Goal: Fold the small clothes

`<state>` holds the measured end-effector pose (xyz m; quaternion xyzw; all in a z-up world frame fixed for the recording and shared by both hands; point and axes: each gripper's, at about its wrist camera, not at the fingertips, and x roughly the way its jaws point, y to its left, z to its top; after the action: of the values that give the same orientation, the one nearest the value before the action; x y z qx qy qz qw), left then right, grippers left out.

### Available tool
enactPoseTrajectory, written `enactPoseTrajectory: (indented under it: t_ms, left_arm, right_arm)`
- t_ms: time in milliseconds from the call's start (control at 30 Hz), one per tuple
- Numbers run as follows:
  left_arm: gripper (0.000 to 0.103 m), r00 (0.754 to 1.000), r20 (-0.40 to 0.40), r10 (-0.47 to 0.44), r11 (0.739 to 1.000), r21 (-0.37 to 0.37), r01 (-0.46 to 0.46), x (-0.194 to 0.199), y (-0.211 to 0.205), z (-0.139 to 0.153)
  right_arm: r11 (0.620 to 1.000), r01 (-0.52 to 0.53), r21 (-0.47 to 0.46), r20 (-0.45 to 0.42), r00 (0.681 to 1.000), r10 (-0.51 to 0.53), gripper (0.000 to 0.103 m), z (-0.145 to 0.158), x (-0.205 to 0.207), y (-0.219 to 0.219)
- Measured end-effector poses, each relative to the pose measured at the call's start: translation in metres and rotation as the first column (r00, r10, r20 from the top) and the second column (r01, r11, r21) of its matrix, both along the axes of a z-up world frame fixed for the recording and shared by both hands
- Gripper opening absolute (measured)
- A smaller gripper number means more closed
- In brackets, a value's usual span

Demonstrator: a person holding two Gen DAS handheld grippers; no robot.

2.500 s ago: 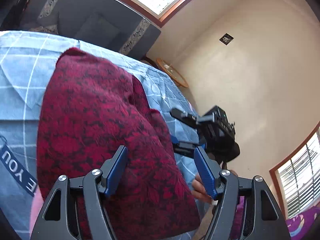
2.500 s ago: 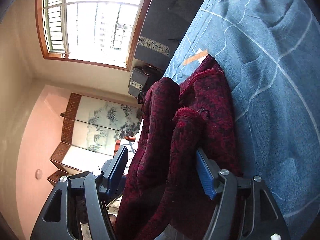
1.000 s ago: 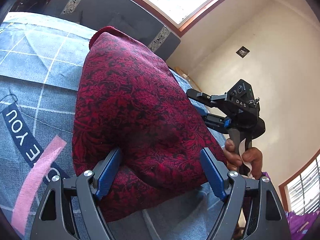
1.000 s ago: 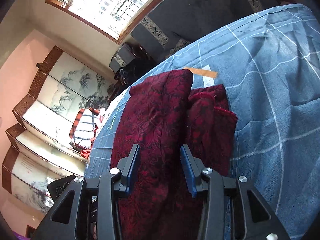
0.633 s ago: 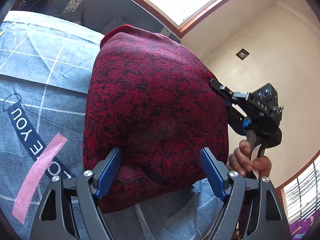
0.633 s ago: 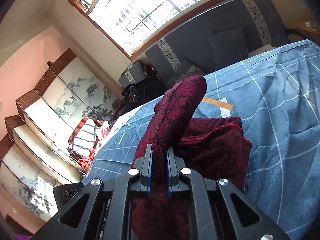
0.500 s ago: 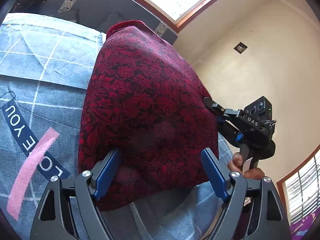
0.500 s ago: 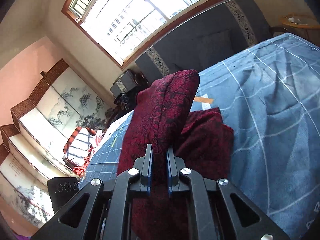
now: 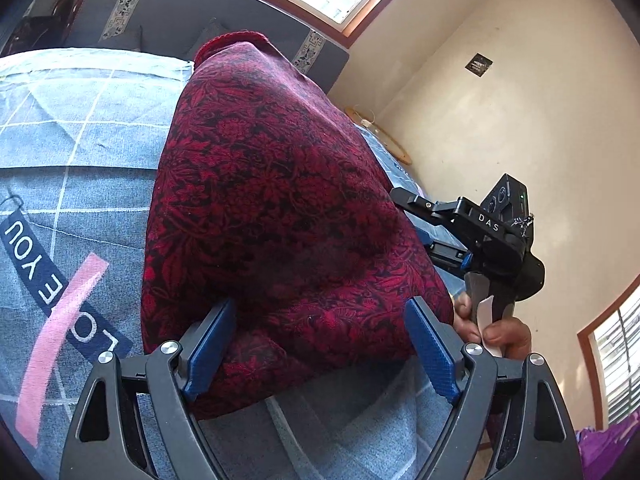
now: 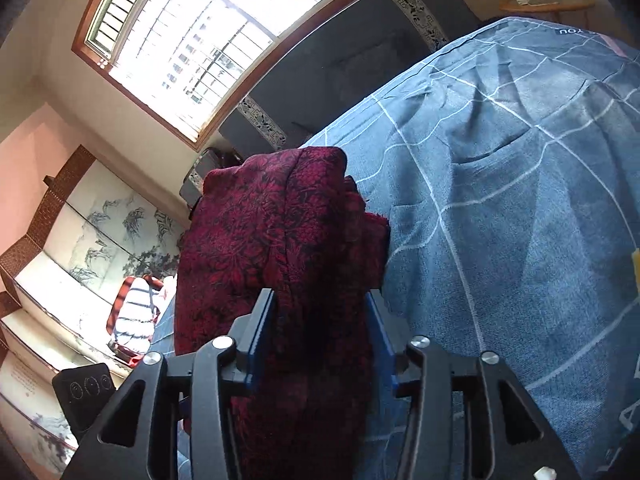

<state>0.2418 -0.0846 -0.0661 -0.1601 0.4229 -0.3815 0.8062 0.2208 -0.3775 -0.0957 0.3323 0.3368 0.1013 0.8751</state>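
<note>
A dark red floral garment (image 9: 276, 216) lies folded in a thick bundle on the blue checked bedspread (image 9: 80, 148). My left gripper (image 9: 320, 344) is open, its blue pads on either side of the bundle's near end. My right gripper (image 10: 316, 332) has its jaws parted with a thick fold of the red garment (image 10: 280, 240) filling the gap between the pads. The right gripper also shows in the left wrist view (image 9: 472, 236), at the bundle's right edge, held by a hand.
A dark sofa (image 10: 360, 64) stands under the window behind the bed. A painted folding screen (image 10: 80, 240) and a striped garment (image 10: 132, 316) are off to the left. A small round wooden table (image 10: 548, 0) stands by the wall. The bedspread has printed lettering (image 9: 36, 264).
My right gripper closed tight on the fold, lifted it over the bundle, and its jaws have now parted again. My left gripper stayed open around the bundle's near end.
</note>
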Motion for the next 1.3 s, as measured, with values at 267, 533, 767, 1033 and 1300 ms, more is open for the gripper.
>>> enactPoseTrajectory:
  t_ms: [267,533,767,1033,1300]
  left_arm:
    - [0.084,1.0,-0.019,0.013,1.0,-0.021,-0.013,0.004,0.001,-0.002]
    - [0.085,0.999,-0.026,0.023,0.999,-0.025,-0.024,-0.002,0.002,-0.006]
    - [0.085,1.0,-0.019,0.018,1.0,-0.02,-0.019,0.001,0.007,-0.007]
    - [0.085,0.999,-0.046,-0.006,0.999,-0.032,0.004,0.003,0.006,-0.005]
    - [0.086,1.0,-0.012,-0.025,1.0,0.0,0.025,-0.002,0.0,-0.003]
  right_arm:
    - [0.997,-0.074,-0.017,-0.047,0.996,0.073,0.054,-0.001,0.032,0.009]
    - [0.995,-0.065,-0.073,-0.063,0.996,0.06,0.055,0.017,0.042,0.015]
    - [0.992,-0.111,-0.061,-0.059,0.992,0.107,0.046,0.02,0.05,0.025]
    - [0.997,-0.043,-0.057,0.069,0.996,0.047,0.01,0.041,0.013,0.015]
    - [0.996,0.017,-0.087,-0.028,0.999,-0.02,0.014,-0.005,0.005,0.012]
